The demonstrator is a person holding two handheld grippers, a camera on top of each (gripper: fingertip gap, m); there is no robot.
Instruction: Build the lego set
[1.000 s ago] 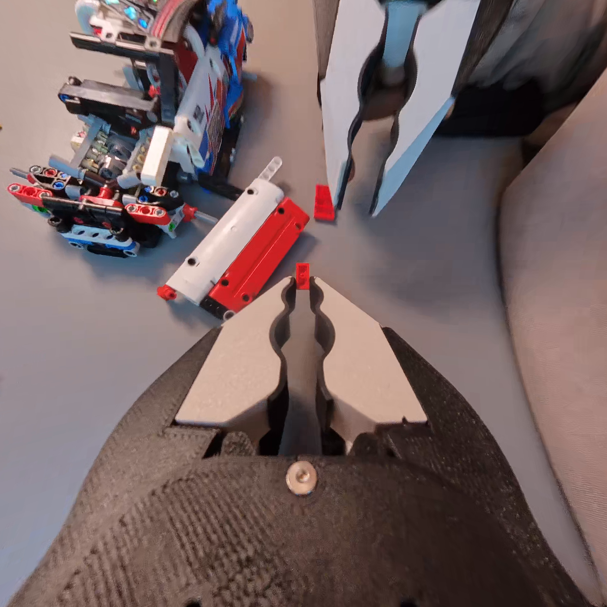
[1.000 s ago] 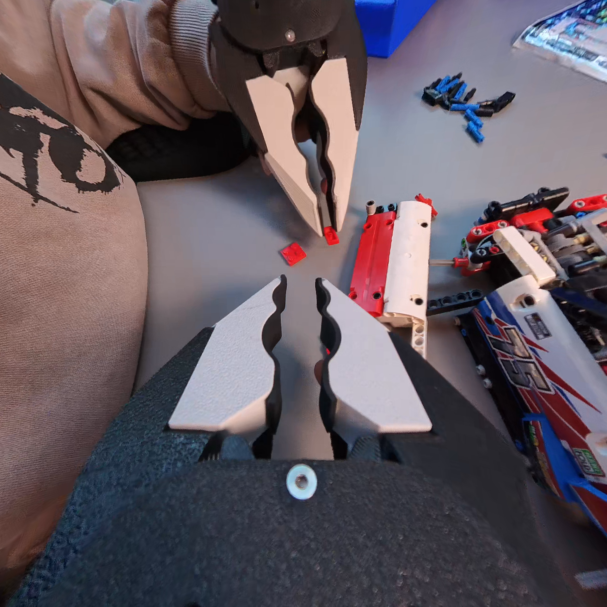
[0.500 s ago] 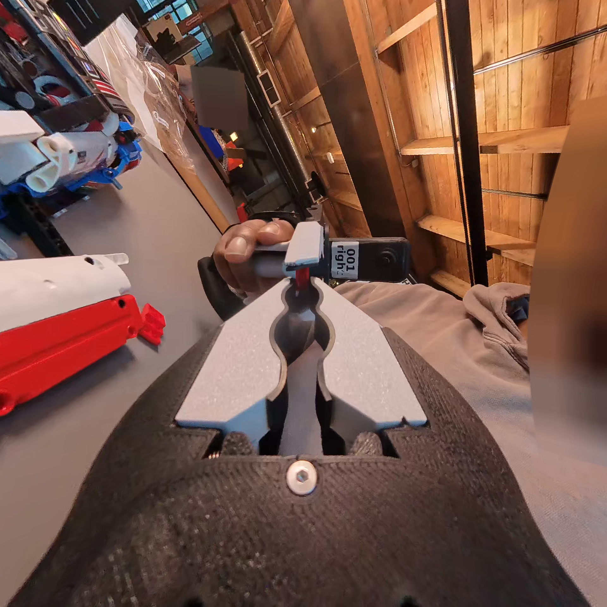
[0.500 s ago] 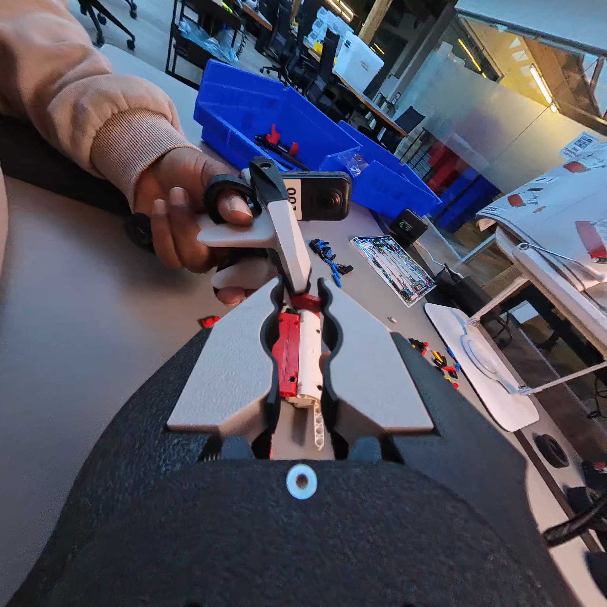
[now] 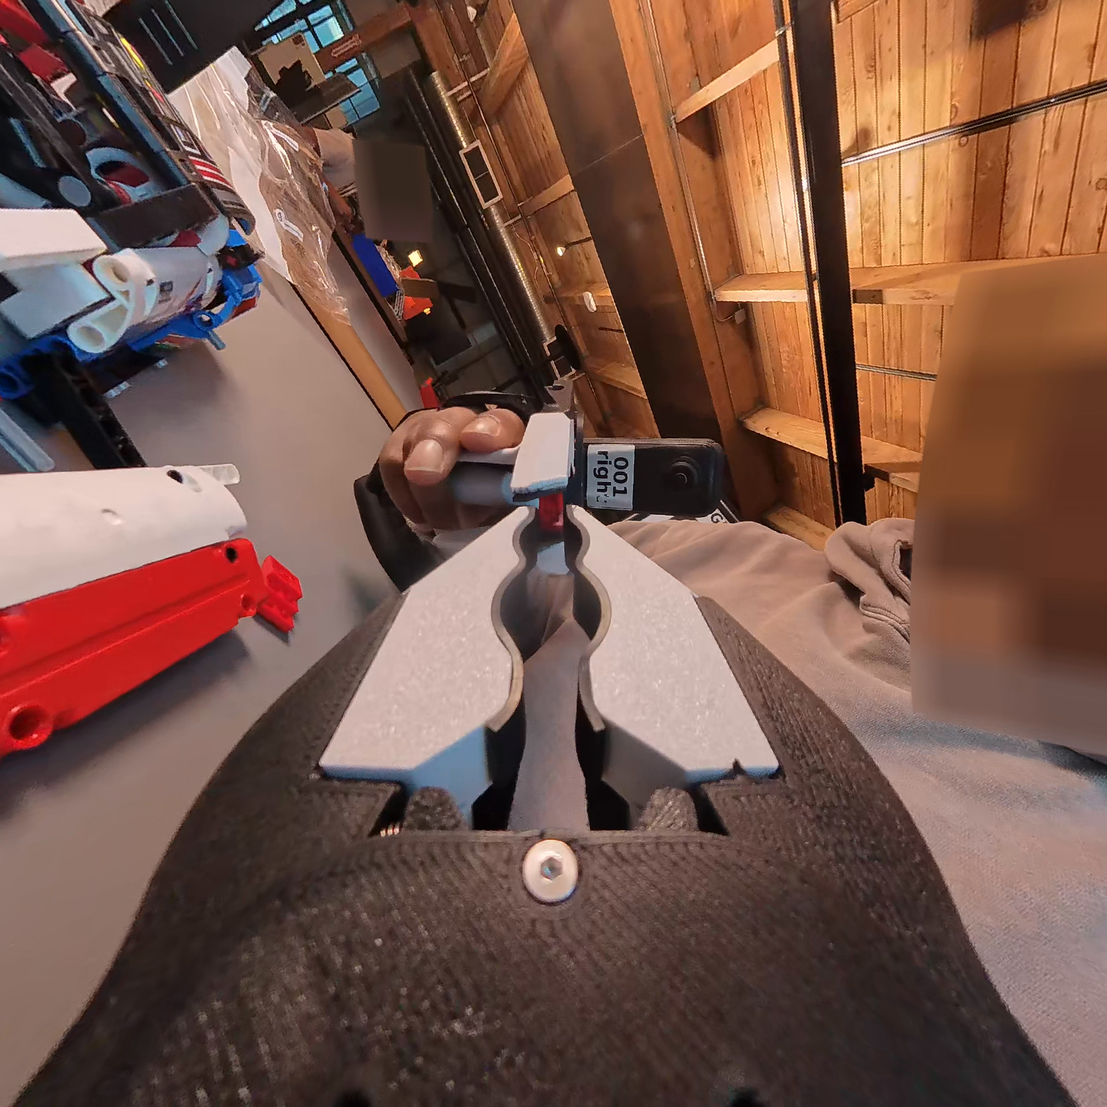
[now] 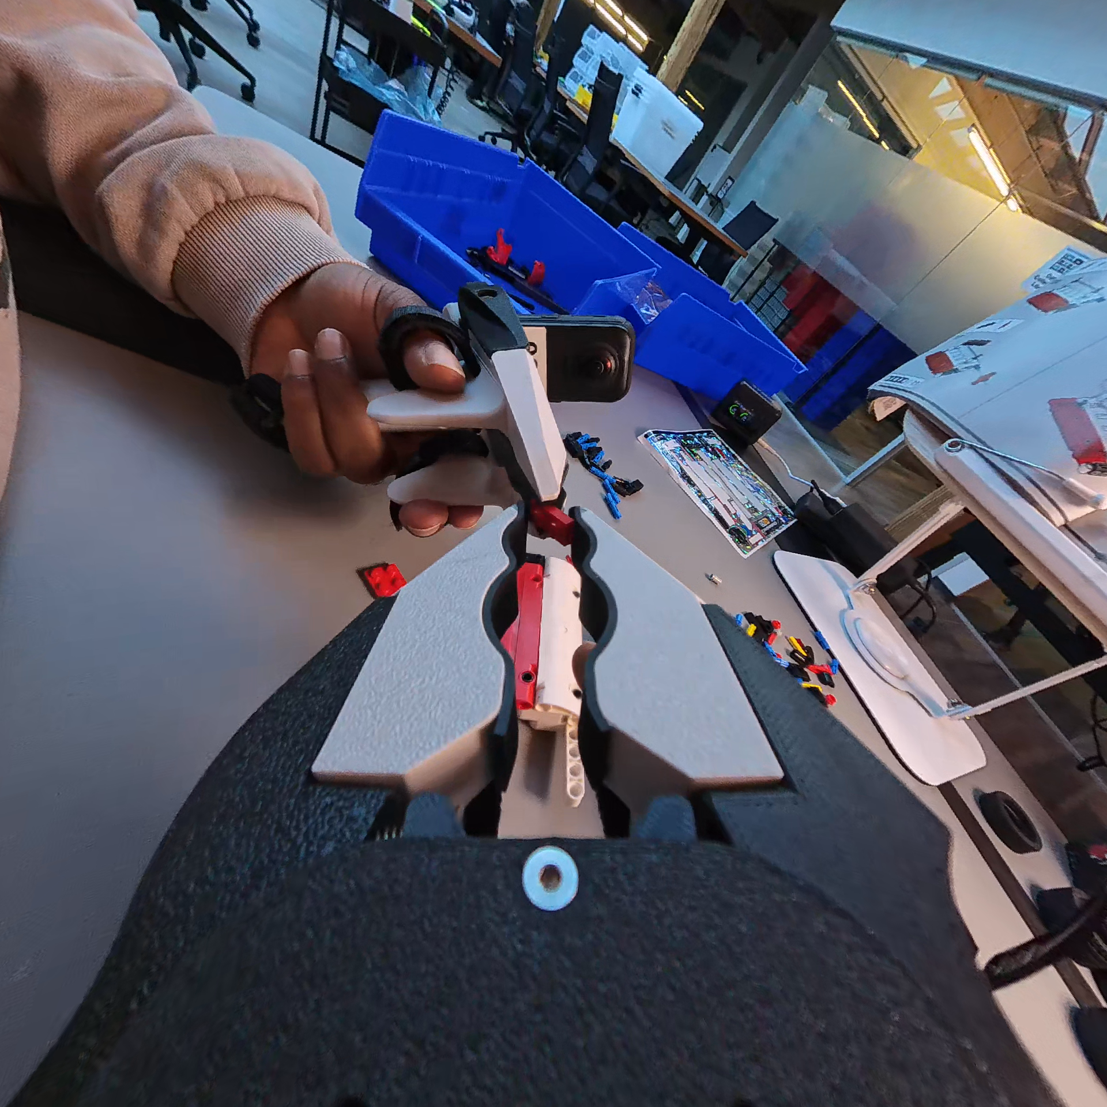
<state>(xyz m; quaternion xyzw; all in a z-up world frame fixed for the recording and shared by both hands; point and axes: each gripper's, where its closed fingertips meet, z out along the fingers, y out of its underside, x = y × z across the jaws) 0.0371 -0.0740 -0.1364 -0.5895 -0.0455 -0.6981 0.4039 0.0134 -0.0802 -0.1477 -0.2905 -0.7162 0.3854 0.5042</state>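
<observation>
— Where is your small red piece just now?

— It sits between the tips of your left gripper, whose pale, grainy fingers are drawn narrow and pinch it. Your right gripper meets it tip to tip: its fingers close in narrowly on the same red piece, and they seem to clamp it too.

— And the rest, taking that red piece as the mark?

— Below it, on the grey counter, lies the long panel, a smooth white shell joined to a glossy red beam with round pin holes. A flat red studded plate lies on the counter to the left of the piece in the right wrist view. Beyond it stand blue plastic bins. The gripper bodies are black, with a coarse ribbed printed texture, and the inner finger edges are wavy.
</observation>
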